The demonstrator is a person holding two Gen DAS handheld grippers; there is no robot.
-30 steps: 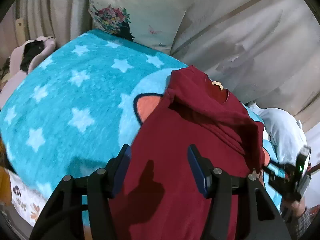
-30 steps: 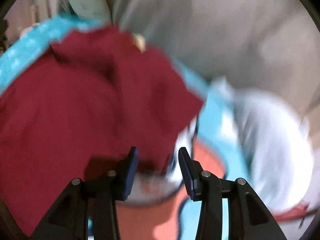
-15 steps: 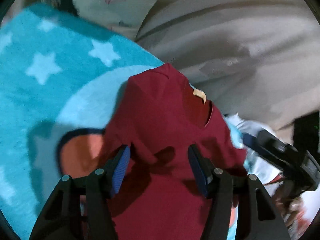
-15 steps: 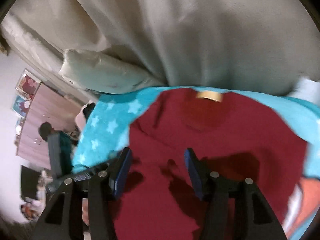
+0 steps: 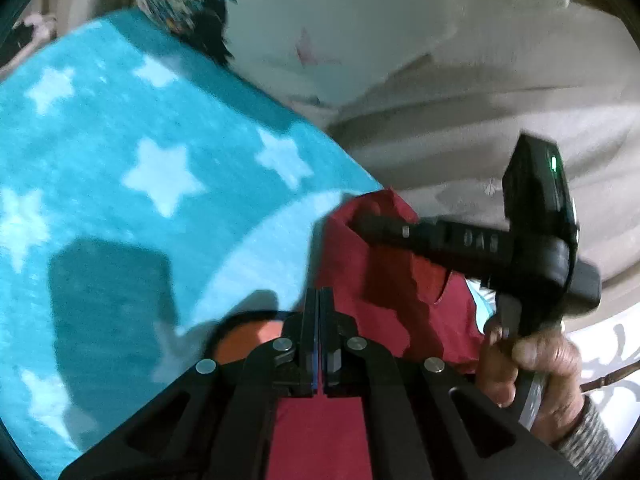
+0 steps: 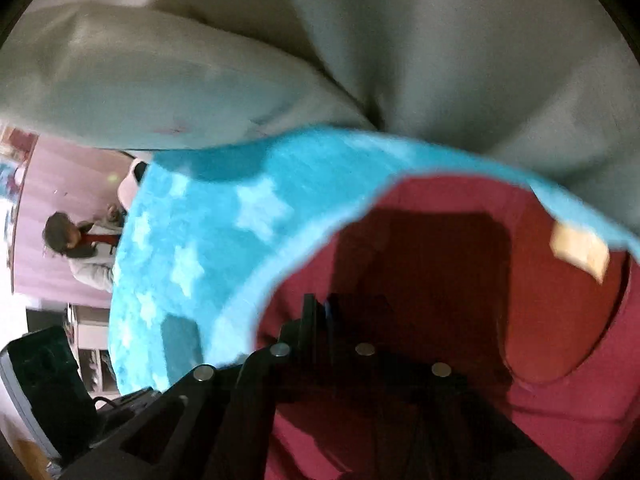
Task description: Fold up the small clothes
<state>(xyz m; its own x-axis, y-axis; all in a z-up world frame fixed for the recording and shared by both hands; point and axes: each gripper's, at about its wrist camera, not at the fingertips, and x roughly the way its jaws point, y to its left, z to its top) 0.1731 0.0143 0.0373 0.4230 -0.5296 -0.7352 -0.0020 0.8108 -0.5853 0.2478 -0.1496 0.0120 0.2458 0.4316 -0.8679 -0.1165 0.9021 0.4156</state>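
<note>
A small dark red shirt (image 5: pixel 384 280) lies on a turquoise star-patterned blanket (image 5: pixel 120 168). My left gripper (image 5: pixel 319 300) is shut on the shirt's left edge, below the shoulder. My right gripper (image 5: pixel 360 222) shows in the left wrist view, its tips at the shirt's upper shoulder corner. In the right wrist view my right gripper (image 6: pixel 320 312) is shut on the red shirt (image 6: pixel 440 272) near the neckline, with the tan neck label (image 6: pixel 580 252) to the right. The grip point is in shadow.
A white floral pillow (image 5: pixel 320 20) and beige bedding (image 5: pixel 480 120) lie behind the blanket. In the right wrist view the blanket (image 6: pixel 208 248) runs left, with a pale pillow (image 6: pixel 140 92) above and a pink wall and shelves at far left.
Both grippers have gone from open to shut on the shirt. The left moved down to the shirt's left edge; the right moved to the shoulder corner by the collar.
</note>
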